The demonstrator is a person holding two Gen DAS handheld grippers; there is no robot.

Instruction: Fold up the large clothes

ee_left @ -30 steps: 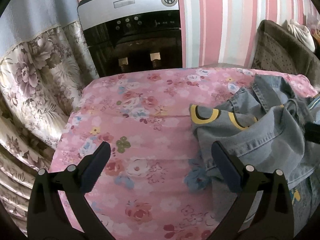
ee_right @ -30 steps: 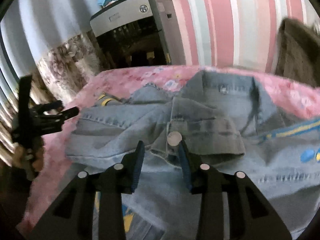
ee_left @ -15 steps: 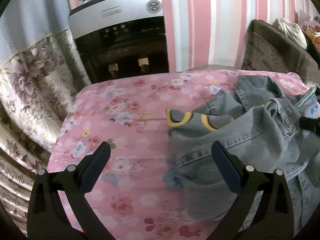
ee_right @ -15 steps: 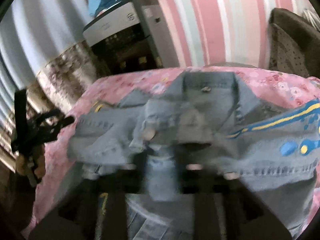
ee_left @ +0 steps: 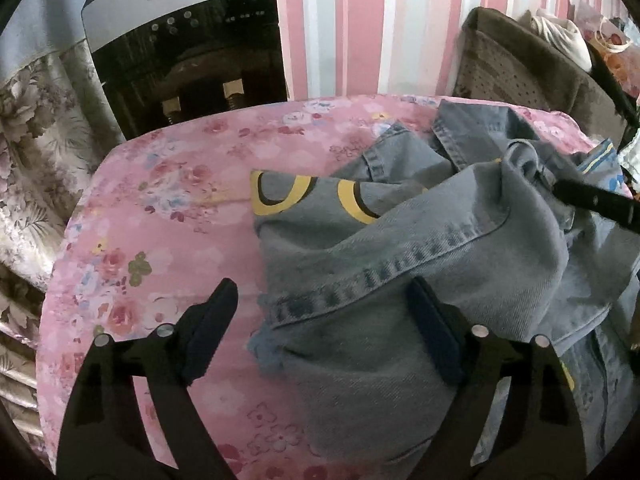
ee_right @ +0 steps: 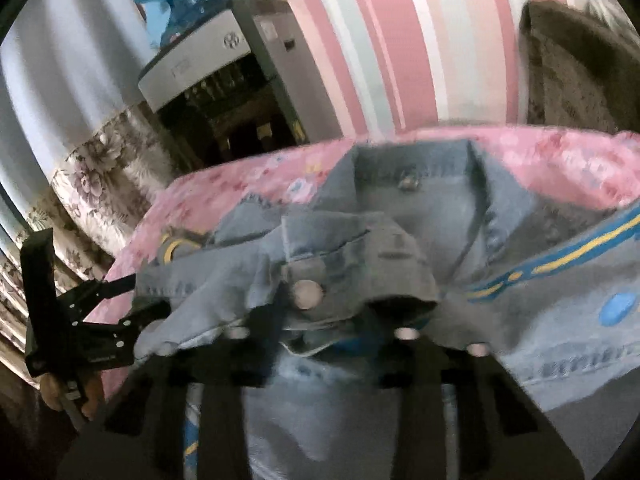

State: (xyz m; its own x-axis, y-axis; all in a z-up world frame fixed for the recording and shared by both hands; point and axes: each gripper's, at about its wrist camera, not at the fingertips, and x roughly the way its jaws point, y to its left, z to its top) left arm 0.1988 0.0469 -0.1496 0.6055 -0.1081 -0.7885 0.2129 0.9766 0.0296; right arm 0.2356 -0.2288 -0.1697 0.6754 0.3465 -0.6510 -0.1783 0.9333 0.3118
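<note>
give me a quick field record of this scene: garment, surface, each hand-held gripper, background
garment: denim jacket, rumpled, yellow print showing
surface: pink floral cloth, jacket lying on it
left hand-held gripper: jaws wide and closing, jacket edge between them, pads not pressing yet
right hand-held gripper: jaws closing, jacket fabric between them, fingertips hidden by blur and cloth
background: water dispenser, striped wall, floral curtain

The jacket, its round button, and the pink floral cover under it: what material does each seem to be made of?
Jacket: denim, probably cotton; faded blue-grey twill, matte, with heavy double stitching along the seams. Round button: looks like metal, pale and slightly shiny, though the view is blurred. Pink floral cover: thin printed woven fabric, smooth with a faint sheen; the fibre cannot be told.
</note>
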